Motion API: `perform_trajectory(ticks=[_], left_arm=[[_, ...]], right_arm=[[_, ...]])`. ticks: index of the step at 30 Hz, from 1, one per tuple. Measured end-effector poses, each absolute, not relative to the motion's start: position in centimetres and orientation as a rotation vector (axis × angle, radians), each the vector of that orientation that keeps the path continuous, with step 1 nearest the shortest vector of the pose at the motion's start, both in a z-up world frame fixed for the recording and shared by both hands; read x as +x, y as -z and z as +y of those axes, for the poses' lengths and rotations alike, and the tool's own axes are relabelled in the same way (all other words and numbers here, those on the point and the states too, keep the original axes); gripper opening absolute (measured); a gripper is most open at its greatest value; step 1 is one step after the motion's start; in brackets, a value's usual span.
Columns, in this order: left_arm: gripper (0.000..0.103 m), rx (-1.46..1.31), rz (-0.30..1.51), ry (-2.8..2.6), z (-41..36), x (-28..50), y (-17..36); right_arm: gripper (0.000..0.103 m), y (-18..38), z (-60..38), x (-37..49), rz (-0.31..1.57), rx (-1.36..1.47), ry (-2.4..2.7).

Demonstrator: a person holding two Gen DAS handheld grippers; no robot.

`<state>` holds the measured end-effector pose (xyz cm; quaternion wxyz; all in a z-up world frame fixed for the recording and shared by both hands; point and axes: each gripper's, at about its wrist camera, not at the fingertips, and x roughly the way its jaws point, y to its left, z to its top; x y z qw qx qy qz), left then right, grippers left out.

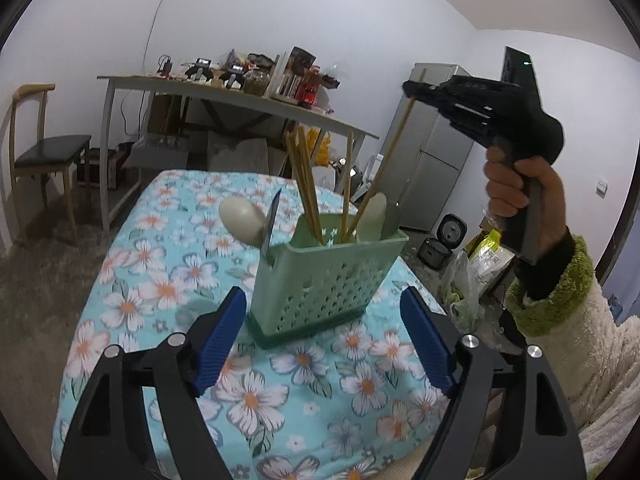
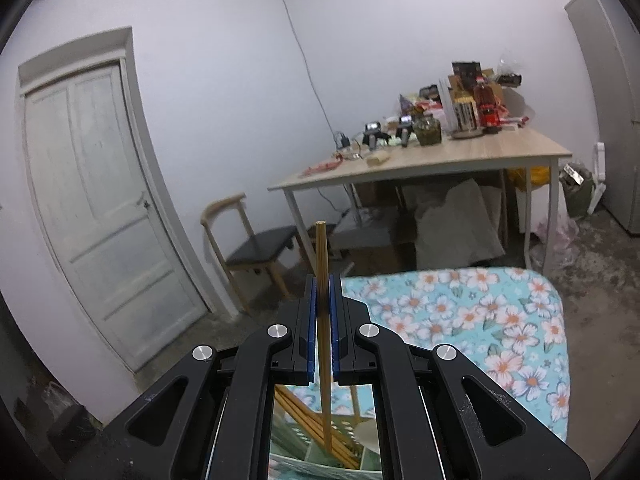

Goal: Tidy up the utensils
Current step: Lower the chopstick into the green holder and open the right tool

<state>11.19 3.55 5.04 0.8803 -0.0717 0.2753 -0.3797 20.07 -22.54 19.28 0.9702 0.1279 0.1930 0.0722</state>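
Our right gripper [image 2: 323, 300] pinched a chopstick [image 2: 322, 264] near its top, its lower end down in the green utensil basket [image 1: 320, 276] on the floral tablecloth [image 1: 160, 280]. Our left gripper [image 1: 322, 344] stood spread, empty, just before that basket.

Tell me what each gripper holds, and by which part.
The right gripper is shut on a single chopstick, pinched near its upper end; its lower end is still in the green basket. The left gripper is open, holding nothing.
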Motion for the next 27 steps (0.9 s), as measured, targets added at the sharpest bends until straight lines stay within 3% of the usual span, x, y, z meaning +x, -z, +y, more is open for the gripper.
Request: perform_trajectory(ticks=[6, 8, 10, 14, 27], left_arm=[[0.082, -0.148, 0.574, 0.798, 3.0, 11.2, -4.9], [0.083, -0.143, 0.572, 0.802, 2.7, 11.0, -5.0], [0.085, -0.135, 0.571, 0.807, 2.4, 10.9, -5.0], [0.088, -0.13, 0.569, 0.814, 1.8, 10.9, -5.3], [0.097, -0.124, 0.544, 0.775, 0.2, 11.2, -6.4]], right_arm=[[0.008, -15.1, -21.3, 20.9, 0.513, 0.238, -0.167], [0.02, -14.0, -21.1, 20.8, 0.556, 0.231, -0.173], [0.04, -13.7, -21.3, 20.1, 0.558, 0.237, -0.162], [0.05, -14.1, -22.2, 18.2, 0.531, 0.253, -0.147], [0.066, -10.3, -23.7, 11.1, 0.569, 0.346, -0.052]])
